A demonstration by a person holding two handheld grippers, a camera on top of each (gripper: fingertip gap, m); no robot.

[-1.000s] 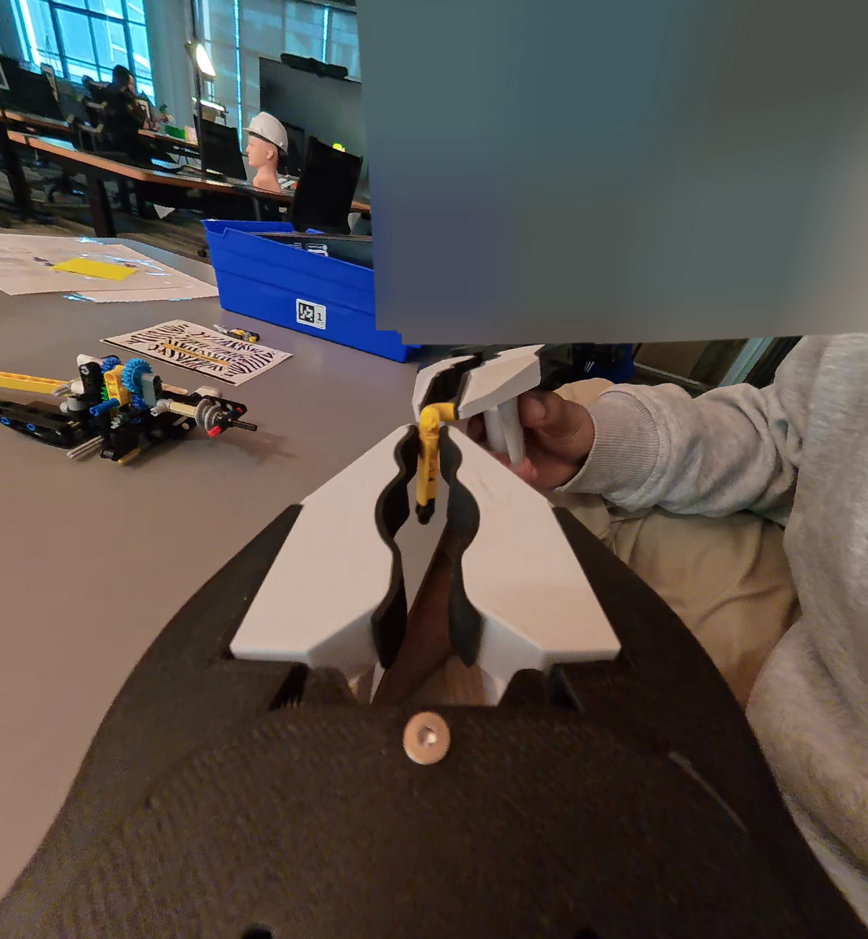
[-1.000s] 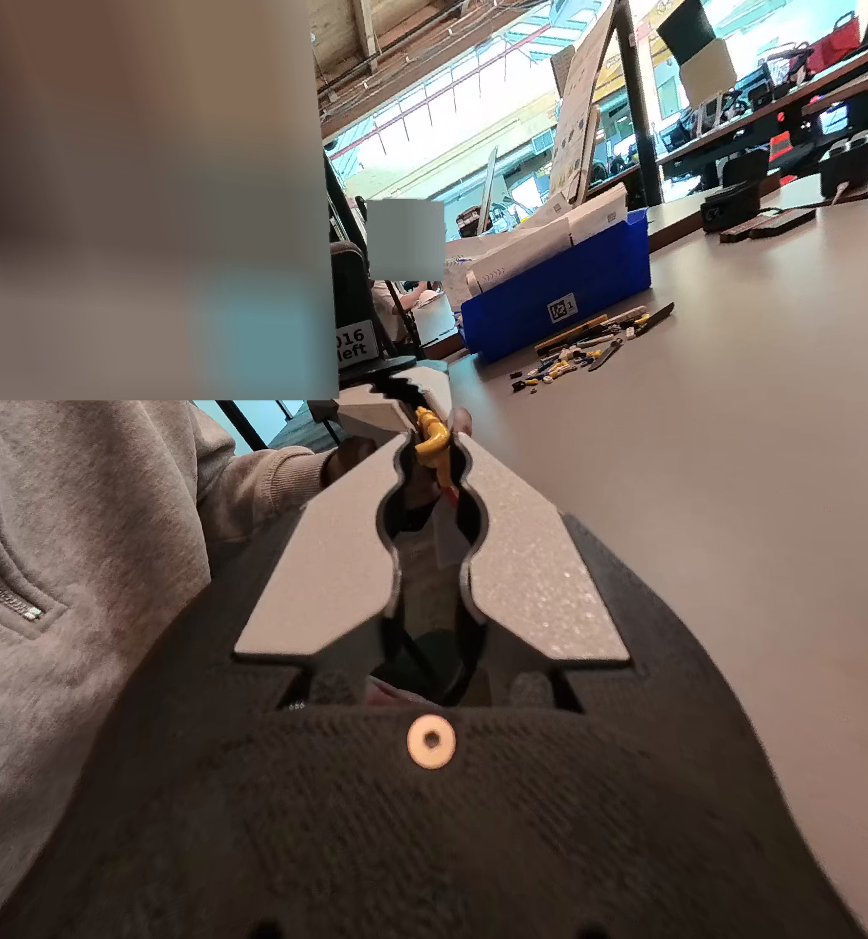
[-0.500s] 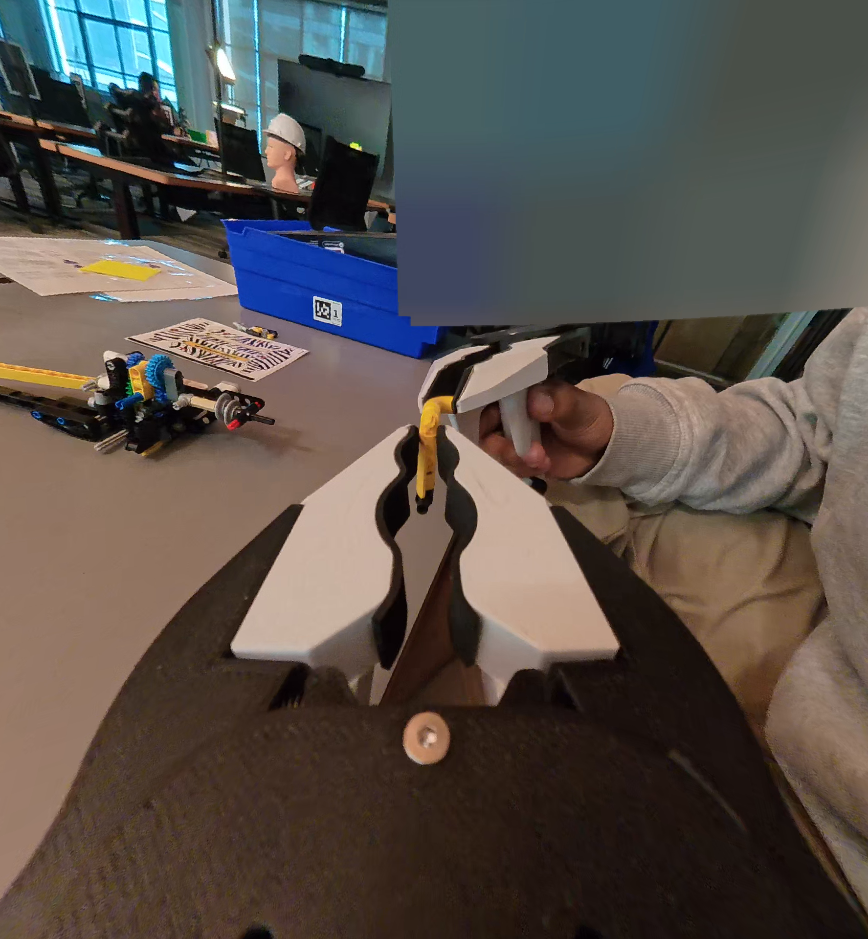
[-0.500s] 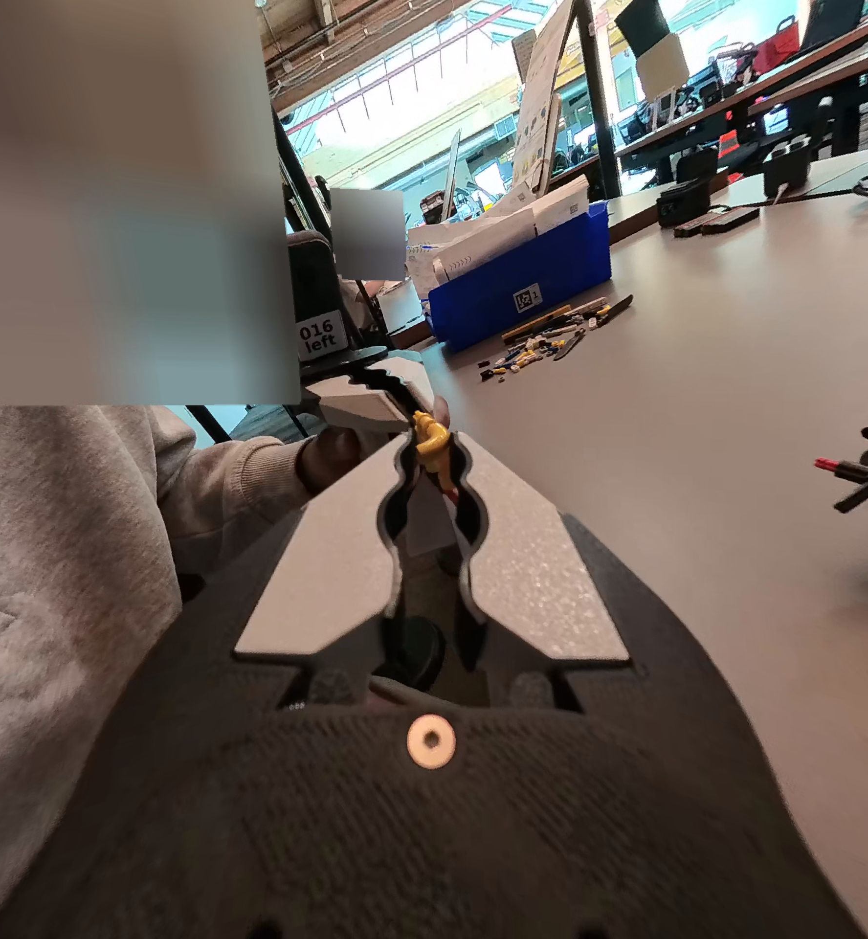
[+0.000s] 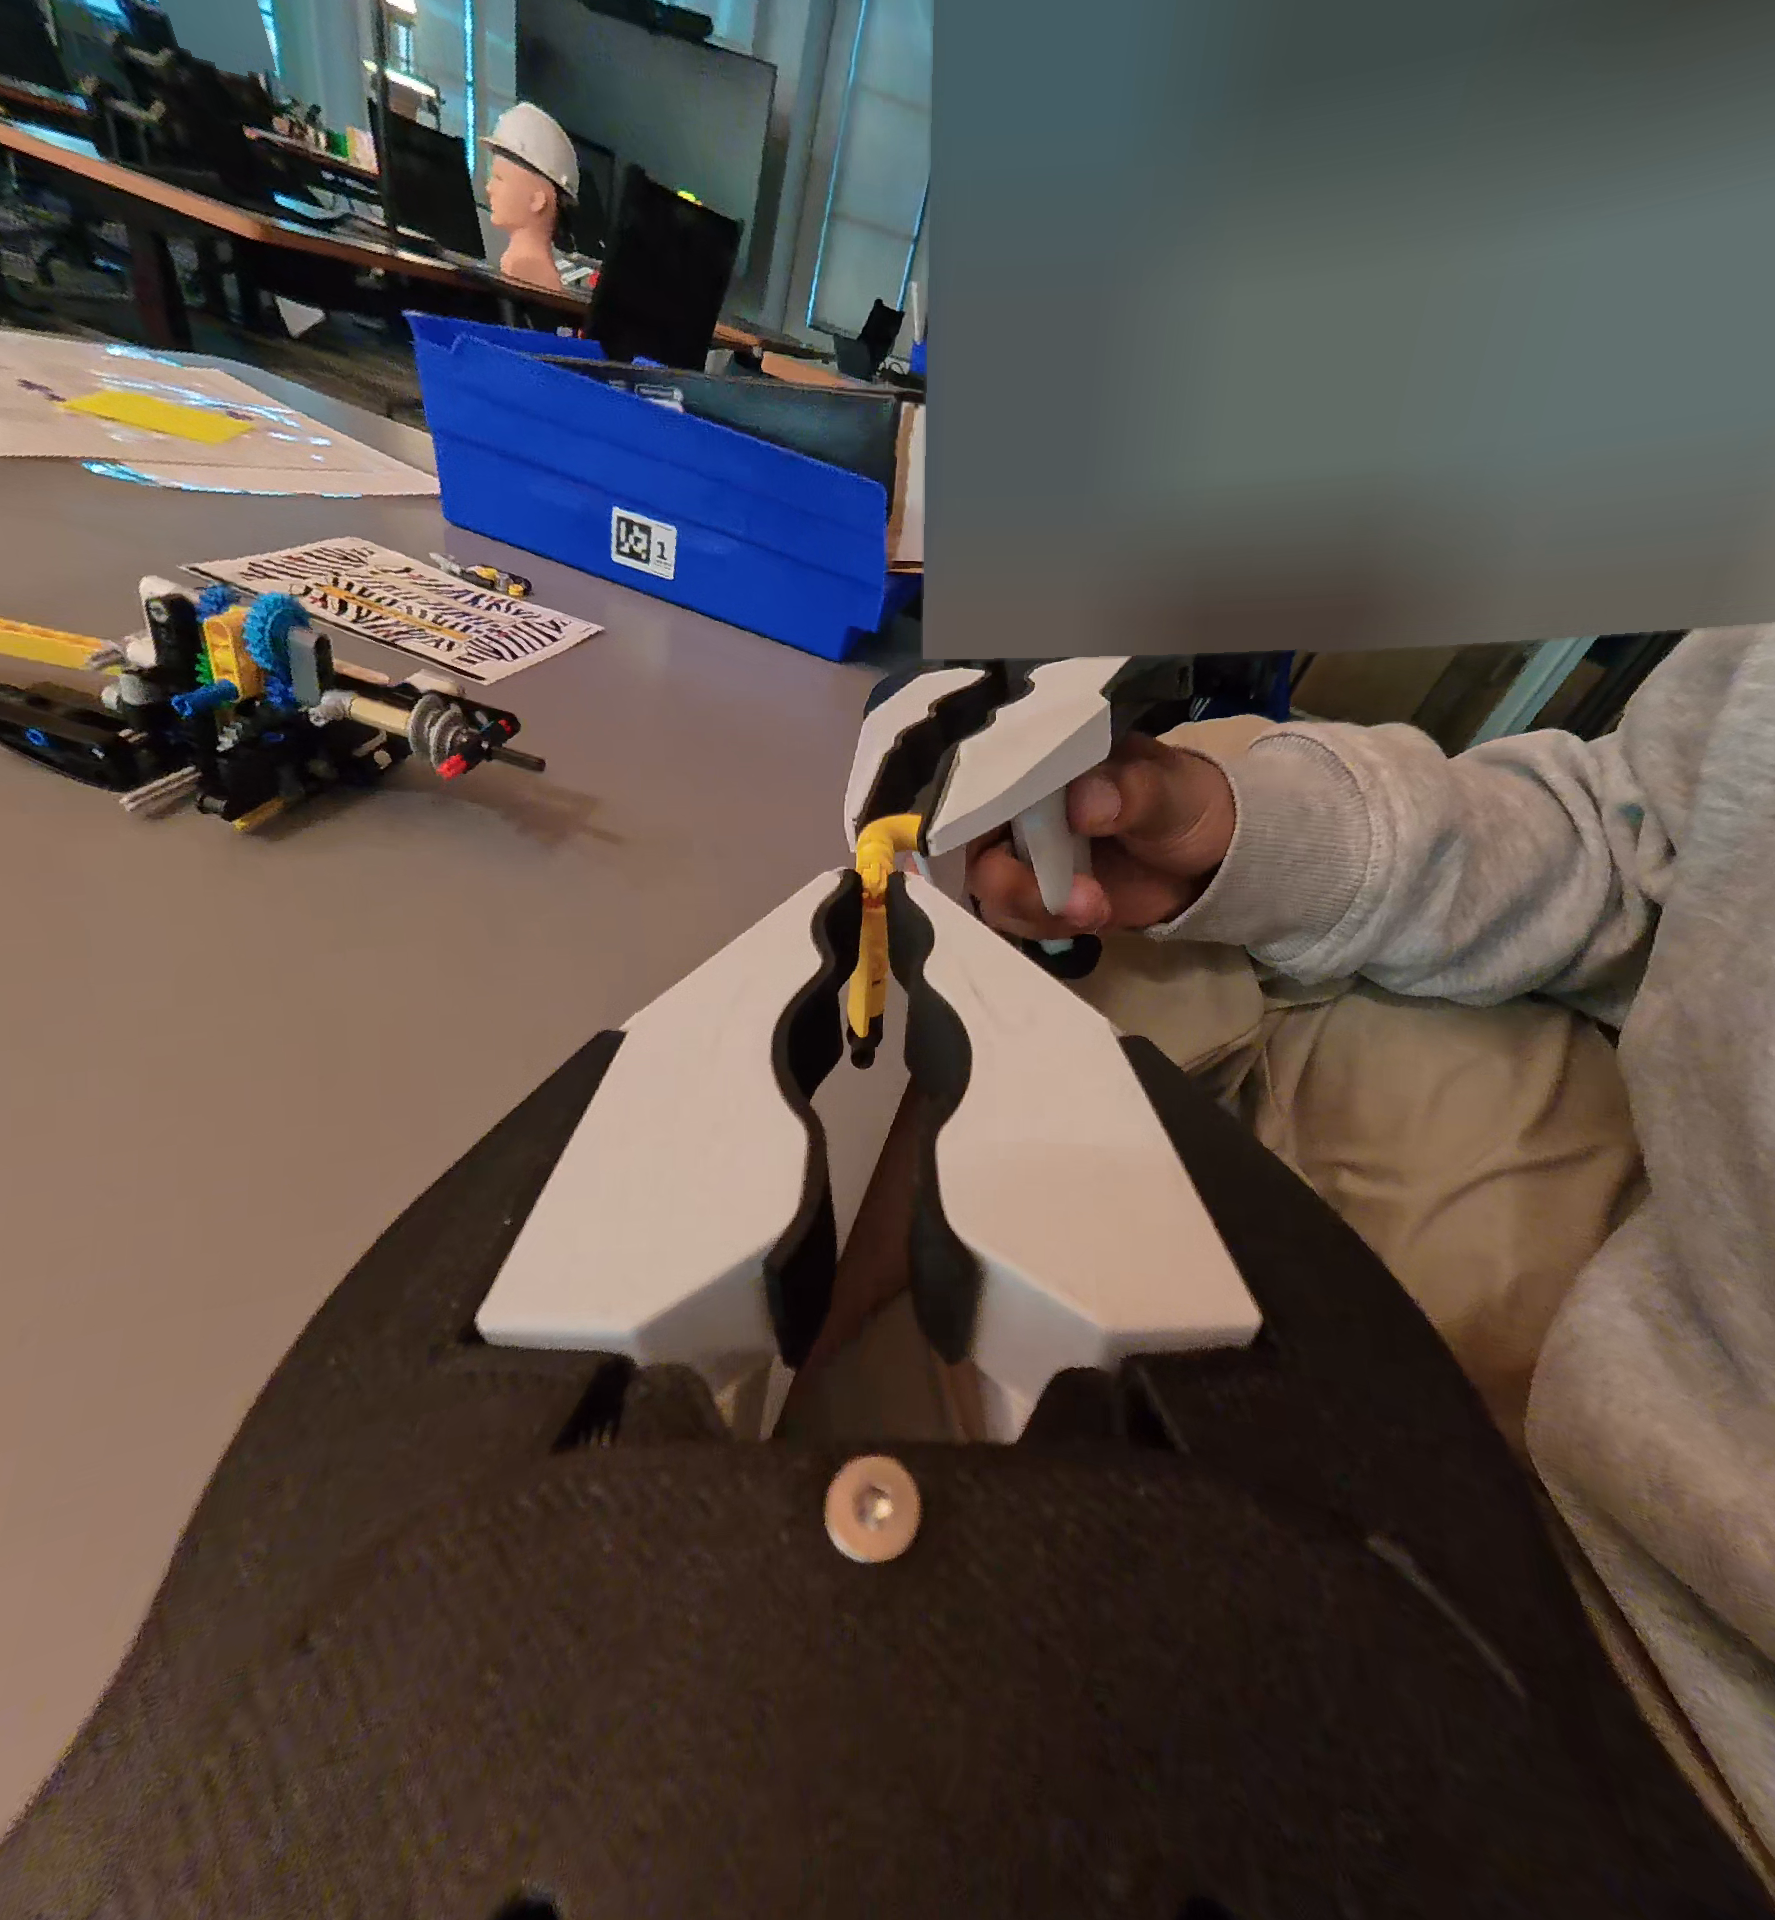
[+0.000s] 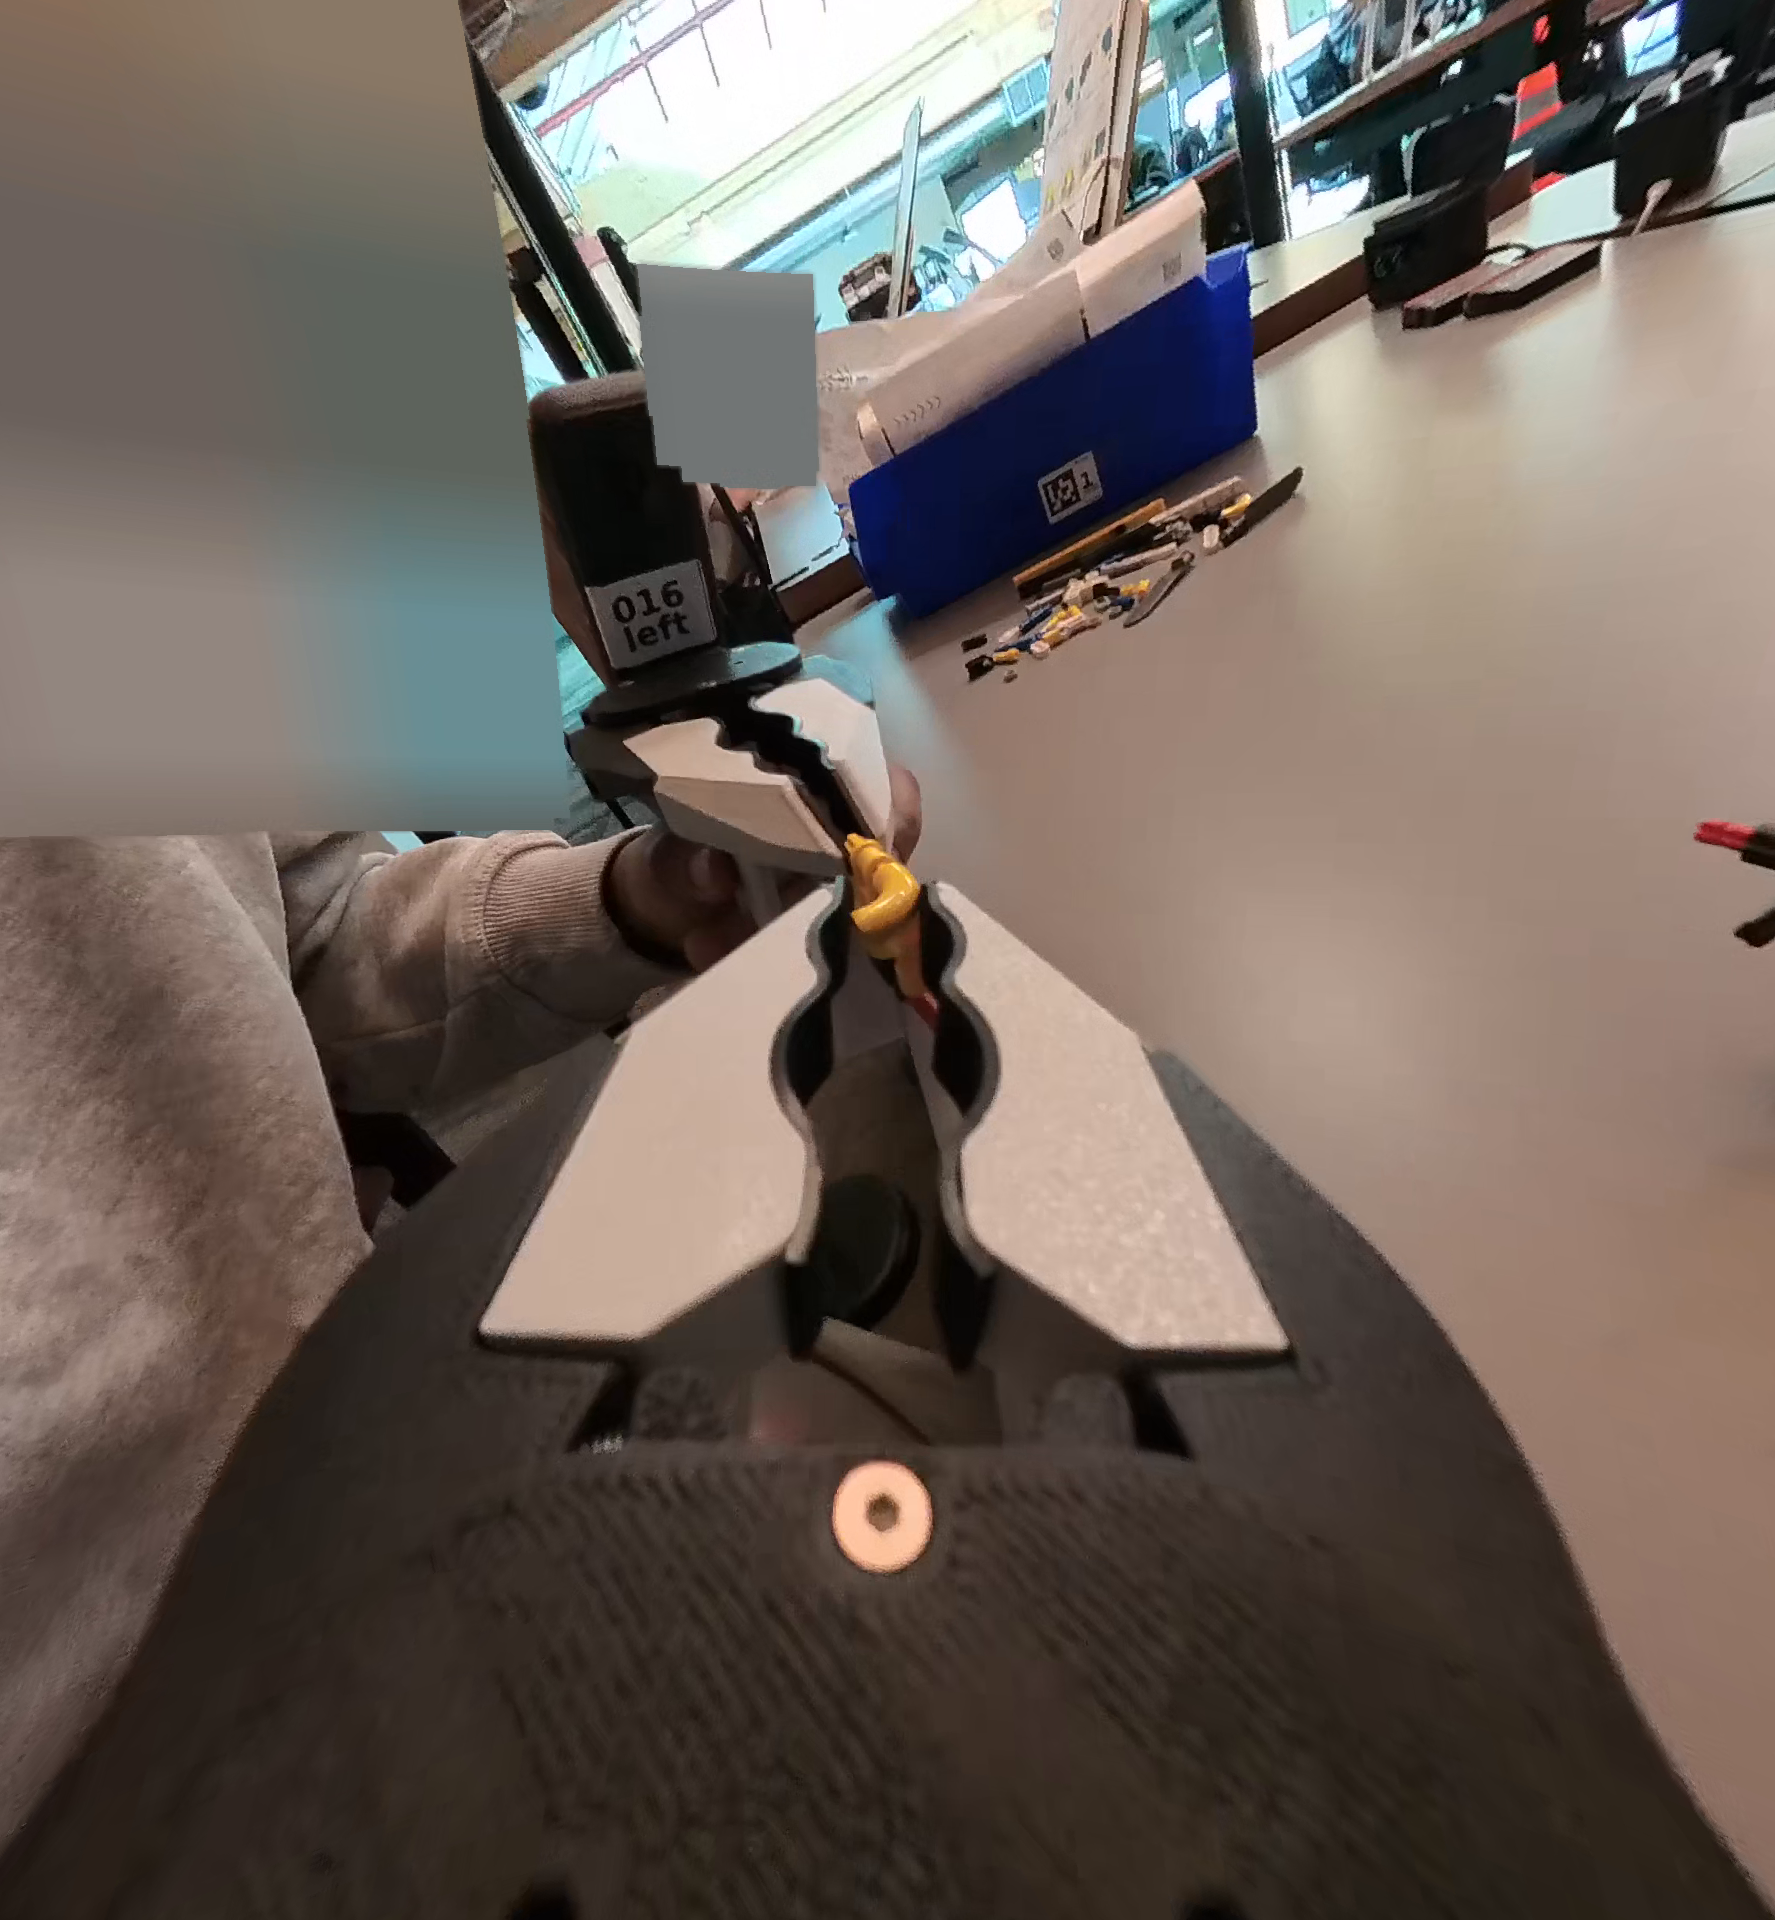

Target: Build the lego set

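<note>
My left gripper (image 5: 870, 885) is shut on a thin yellow lego piece (image 5: 868, 966) that runs back between its fingers, held in the air over the table's near edge. My right gripper (image 6: 883, 896) is shut on the bent yellow end of the piece (image 6: 885, 900), with a small red tip (image 6: 924, 1004) behind it. The two grippers meet tip to tip: the right one shows in the left wrist view (image 5: 898, 826), the left one in the right wrist view (image 6: 850, 831). The part-built lego model (image 5: 239, 712) lies on the grey table at the left.
A blue bin (image 5: 654, 488) stands at the table's back, also in the right wrist view (image 6: 1049, 488). Loose lego pieces (image 6: 1122, 582) lie beside it. A striped sticker sheet (image 5: 395, 608) and papers (image 5: 135, 421) lie behind the model. The person's grey sleeves and lap are close by. Both grippers' tips are close together, under 4 cm apart. Left tips and right tips are each some 20 cm from the part-built lego model (image 5: 239, 712).
Both grippers have swung together toward the table, still joined at the yellow piece. The model's red-tipped end has come into the right wrist view.
</note>
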